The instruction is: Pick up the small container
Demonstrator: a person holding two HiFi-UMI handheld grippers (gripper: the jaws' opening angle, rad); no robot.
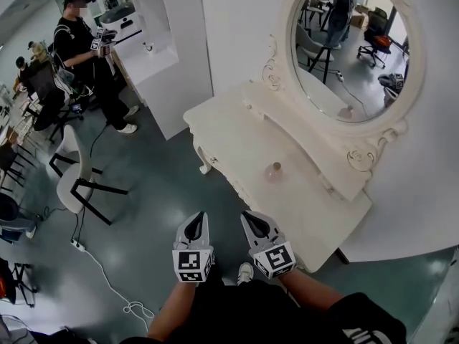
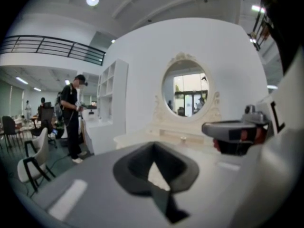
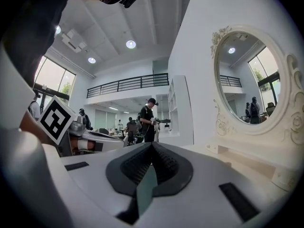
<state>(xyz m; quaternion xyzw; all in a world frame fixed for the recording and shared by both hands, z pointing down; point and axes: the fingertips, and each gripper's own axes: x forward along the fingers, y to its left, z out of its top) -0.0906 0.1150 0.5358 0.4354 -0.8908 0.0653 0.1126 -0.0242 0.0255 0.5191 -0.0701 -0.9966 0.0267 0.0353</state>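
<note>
2 claws clenched, empty: left gripper beside right gripper, short of the table. Small container sits on it, well apart.

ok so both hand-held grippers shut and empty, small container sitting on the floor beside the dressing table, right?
Not the floor: the head view shows the small container standing on the dressing table top, before the mirror. The left hand-held gripper and right hand-held gripper are shut and empty, as you said.

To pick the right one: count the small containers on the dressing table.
1. The small container stands on the dressing table, just before the raised shelf; none seems hidden.
</note>
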